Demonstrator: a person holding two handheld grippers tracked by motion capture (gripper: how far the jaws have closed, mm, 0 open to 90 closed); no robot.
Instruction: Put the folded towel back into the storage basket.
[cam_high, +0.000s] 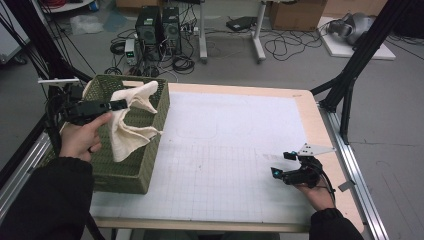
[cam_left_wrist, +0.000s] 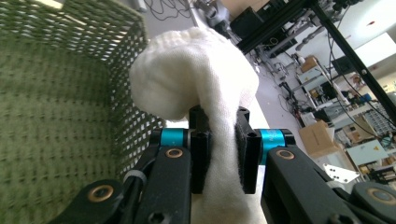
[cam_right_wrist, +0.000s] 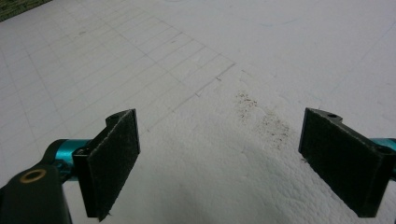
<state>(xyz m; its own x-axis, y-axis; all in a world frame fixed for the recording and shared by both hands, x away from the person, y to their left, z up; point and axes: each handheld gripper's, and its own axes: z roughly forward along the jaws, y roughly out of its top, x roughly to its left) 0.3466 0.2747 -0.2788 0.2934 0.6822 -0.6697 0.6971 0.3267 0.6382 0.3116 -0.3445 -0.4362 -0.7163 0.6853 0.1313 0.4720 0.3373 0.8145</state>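
A cream cloth (cam_high: 131, 120) hangs over the green woven basket (cam_high: 130, 172) at the table's left. My left gripper (cam_high: 122, 104) is shut on the cloth's upper part, holding it above the basket; most of the cloth droops inside, and one end lies over the basket's right rim. In the left gripper view the cloth (cam_left_wrist: 196, 84) is pinched between the two black pads (cam_left_wrist: 200, 158) with the basket wall (cam_left_wrist: 56, 116) at the left. My right gripper (cam_high: 281, 164) rests low over the white mat at the right, open. Its pads (cam_right_wrist: 114, 158) stand wide apart with nothing between them.
A white gridded mat (cam_high: 225, 150) covers the wooden table (cam_high: 310, 107). Dark specks mark the mat (cam_right_wrist: 261, 121) ahead of the right gripper. Black frame legs (cam_high: 350, 75) stand at the far right corner; computers and cables lie on the floor beyond.
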